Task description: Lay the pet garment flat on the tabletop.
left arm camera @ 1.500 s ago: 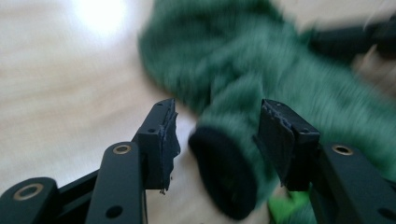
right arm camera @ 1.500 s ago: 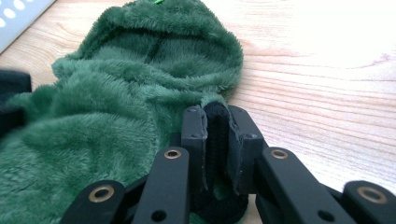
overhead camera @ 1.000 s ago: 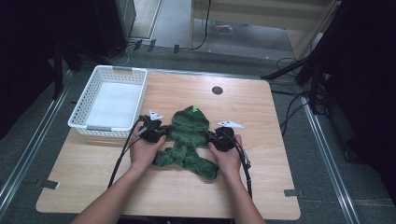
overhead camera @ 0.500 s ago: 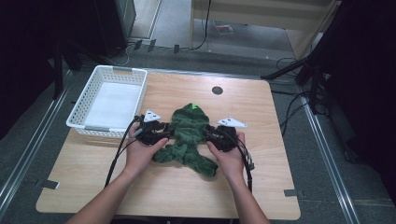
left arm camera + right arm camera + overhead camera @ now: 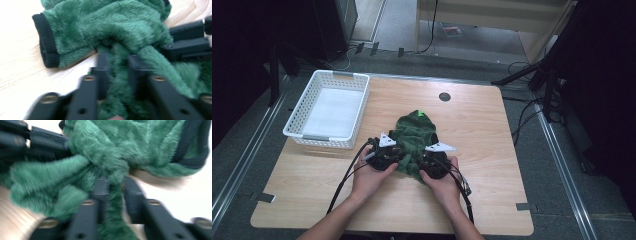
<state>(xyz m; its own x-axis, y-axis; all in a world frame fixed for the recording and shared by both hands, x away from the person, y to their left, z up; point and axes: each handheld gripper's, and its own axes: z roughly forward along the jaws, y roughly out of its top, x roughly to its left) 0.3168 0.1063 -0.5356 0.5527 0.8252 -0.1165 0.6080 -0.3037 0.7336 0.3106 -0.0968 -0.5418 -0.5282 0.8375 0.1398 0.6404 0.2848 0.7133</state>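
While bunched mid-table (image 5: 492, 165), green fleece garment (image 5: 414, 135) pinched both sides; left gripper (image 5: 116, 67) just closing, clamped on fleece; right gripper (image 5: 116, 187) same; white basket (image 5: 307, 135) near.

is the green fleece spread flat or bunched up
Bunched up: the green fleece is gathered into folds between the left gripper and right gripper, each pinching a fold.

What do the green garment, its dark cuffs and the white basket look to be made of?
Green garment: soft plush fleece, matte, judging by its long fuzzy pile that bunches into folds. Cuffs: black ribbed knit, going by the fine parallel ridges. White basket: probably moulded plastic, with a smooth finish and a regular lattice of holes in its walls. Table: light wood-grain surface, likely laminate, though that is hard to confirm.
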